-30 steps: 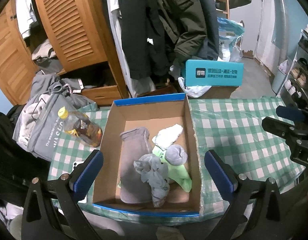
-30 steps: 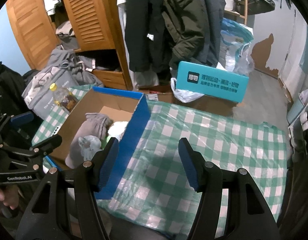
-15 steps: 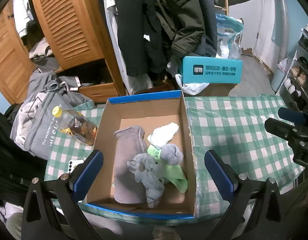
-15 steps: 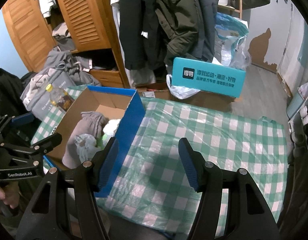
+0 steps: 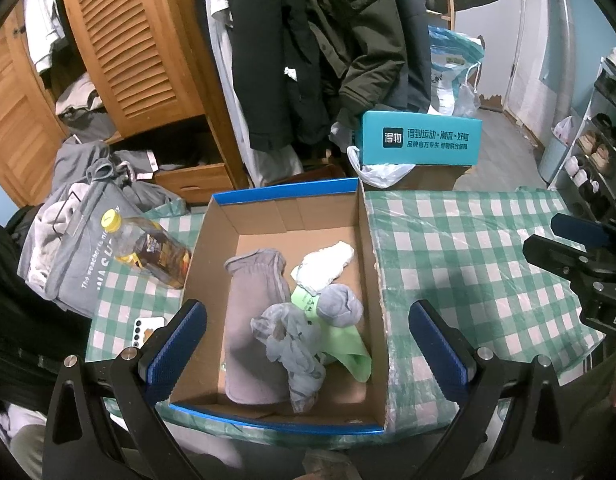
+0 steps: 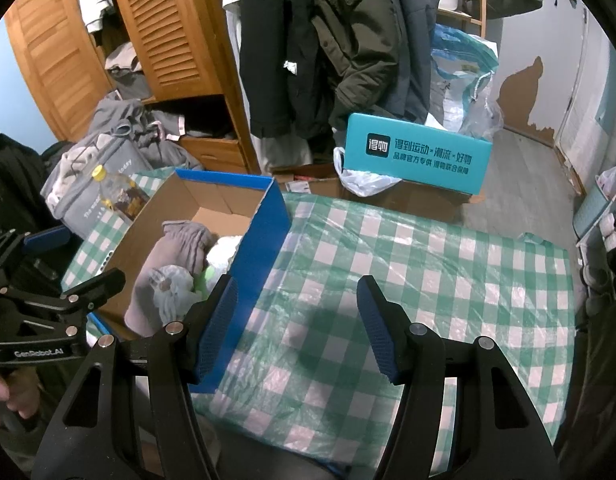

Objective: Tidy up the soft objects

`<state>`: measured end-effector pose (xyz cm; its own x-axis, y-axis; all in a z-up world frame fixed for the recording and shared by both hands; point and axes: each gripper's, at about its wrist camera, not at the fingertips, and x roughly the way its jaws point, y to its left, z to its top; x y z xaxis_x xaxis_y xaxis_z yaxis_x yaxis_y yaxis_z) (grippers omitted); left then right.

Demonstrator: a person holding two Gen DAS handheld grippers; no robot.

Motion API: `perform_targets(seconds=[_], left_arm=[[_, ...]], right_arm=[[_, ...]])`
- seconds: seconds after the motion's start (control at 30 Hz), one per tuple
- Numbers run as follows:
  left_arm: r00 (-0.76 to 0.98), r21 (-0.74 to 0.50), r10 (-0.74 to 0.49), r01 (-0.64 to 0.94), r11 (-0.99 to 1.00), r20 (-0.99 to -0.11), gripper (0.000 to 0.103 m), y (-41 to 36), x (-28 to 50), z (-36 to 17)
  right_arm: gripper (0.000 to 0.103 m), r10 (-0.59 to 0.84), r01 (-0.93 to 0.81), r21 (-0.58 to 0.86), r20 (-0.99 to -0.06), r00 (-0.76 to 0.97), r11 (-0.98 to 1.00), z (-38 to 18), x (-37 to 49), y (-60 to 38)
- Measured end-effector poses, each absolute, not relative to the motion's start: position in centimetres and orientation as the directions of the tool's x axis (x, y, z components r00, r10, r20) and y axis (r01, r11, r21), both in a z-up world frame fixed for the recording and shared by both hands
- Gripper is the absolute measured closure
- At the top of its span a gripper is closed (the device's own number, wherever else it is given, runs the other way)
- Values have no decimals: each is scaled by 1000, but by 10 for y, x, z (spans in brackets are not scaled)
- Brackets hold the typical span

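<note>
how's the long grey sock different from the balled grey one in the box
The long grey sock lies flat and stretched out along the left of the cardboard box; the balled grey sock is rolled into a compact lump near the right wall. The long one looks far larger. Both are grey, soft and untouched.

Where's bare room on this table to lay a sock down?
Free: the checked tablecloth right of the cardboard box, out to the table's far edge. Crowded: left of the box, where a bottle and phone lie by a grey bag.
</note>
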<state>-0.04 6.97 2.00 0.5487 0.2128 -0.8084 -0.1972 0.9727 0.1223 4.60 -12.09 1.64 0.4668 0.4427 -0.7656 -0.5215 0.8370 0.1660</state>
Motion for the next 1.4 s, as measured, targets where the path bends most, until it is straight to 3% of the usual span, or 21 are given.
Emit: perform_targets(seconds=[1.4], left_arm=[[544, 120, 210, -197, 973, -812, 1, 70, -2, 21]], right_arm=[[42, 442, -521, 166, -766, 467, 837, 17, 46, -119]])
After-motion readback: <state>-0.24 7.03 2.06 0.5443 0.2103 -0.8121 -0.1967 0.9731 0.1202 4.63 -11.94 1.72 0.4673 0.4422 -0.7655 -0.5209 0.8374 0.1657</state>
